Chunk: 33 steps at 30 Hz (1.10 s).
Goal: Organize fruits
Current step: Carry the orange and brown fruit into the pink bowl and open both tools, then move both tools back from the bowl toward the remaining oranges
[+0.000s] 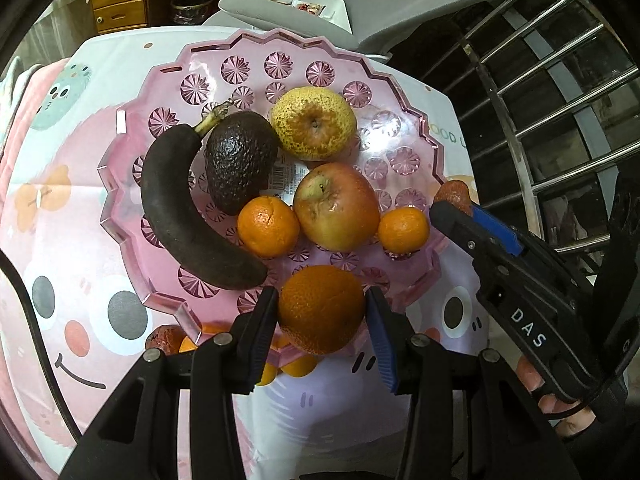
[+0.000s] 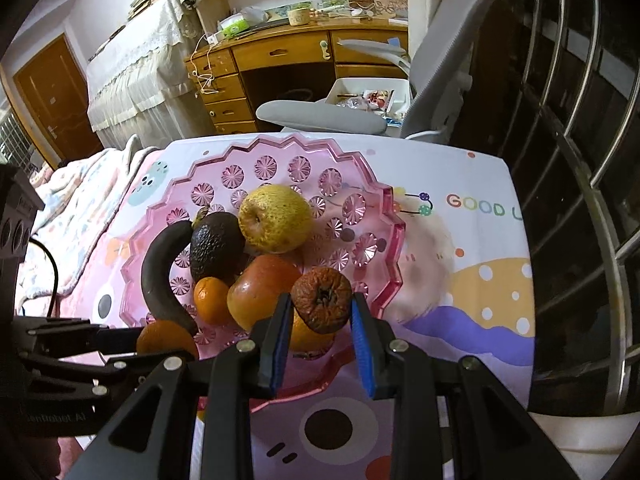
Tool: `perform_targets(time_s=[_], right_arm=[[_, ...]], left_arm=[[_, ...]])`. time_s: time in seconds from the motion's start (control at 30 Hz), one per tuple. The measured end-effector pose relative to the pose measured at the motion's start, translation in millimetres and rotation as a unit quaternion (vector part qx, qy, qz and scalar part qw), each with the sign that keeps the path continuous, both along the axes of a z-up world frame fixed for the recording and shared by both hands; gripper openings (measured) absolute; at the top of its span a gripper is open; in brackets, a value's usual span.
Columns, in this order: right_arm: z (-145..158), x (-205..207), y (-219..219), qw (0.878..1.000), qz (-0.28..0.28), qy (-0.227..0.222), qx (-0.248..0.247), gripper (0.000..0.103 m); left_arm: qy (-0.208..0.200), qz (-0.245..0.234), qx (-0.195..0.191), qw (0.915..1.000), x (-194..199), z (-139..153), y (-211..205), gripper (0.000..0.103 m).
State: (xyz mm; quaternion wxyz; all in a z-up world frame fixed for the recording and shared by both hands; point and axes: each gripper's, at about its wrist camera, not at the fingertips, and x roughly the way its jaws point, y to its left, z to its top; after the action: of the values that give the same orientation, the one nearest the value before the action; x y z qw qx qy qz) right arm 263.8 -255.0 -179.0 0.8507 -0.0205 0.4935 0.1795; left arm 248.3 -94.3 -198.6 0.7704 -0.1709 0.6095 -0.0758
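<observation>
Placement step, both loads over pink tray [image 1: 120,216] on counter. Left hand-held gripper [image 1: 322,312]: clamped on orange [image 1: 320,308] above near rim. Right hand-held gripper [image 2: 320,312]: clamped on shrivelled brown fruit [image 2: 322,298]. Next, probably: lower into free gaps, then part jaws.

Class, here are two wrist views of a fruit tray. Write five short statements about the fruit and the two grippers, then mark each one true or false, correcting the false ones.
1. The left gripper holds an orange between its fingers. True.
2. The right gripper holds a fresh green apple. False: it holds a shrivelled brown fruit.
3. The banana in the pink tray is bright yellow. False: its skin is almost black.
4. The avocado lies between the banana and the yellow pear. True.
5. The tray is empty. False: several fruits lie in it.
</observation>
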Motion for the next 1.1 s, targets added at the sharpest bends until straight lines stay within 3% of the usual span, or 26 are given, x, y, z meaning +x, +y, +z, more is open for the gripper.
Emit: perform_targets(time_s=[0.1,0.23,0.47,0.83,1.1], right_arm=[[-3,3,-1,1.0,-0.007,0.013,0.006,0.031],[-1,3,-6,0.999,-0.022,0.018,0.019,0.047],[11,-6,-10,0.998,-0.037,0.018,0.039,0.06],[33,-33,-14,0.997,-0.059,0.004,0.047,0.071],[43,-62,-7,0.996,-0.067,-0.003,0.053,0.072]], left_arm=[[-0.01,0.004,-0.002,0.9999,0,4,1,0.058],[-0.019,0.007,0.004,0.9998,-3,12,2,0.059],[-0.027,0.024,0.009,0.9993,-23,25,18,0.068],[-0.041,0.043,0.021,0.998,-60,41,49,0.077],[-0.038,0.028,0.032,0.9984,-87,44,69,0.078]])
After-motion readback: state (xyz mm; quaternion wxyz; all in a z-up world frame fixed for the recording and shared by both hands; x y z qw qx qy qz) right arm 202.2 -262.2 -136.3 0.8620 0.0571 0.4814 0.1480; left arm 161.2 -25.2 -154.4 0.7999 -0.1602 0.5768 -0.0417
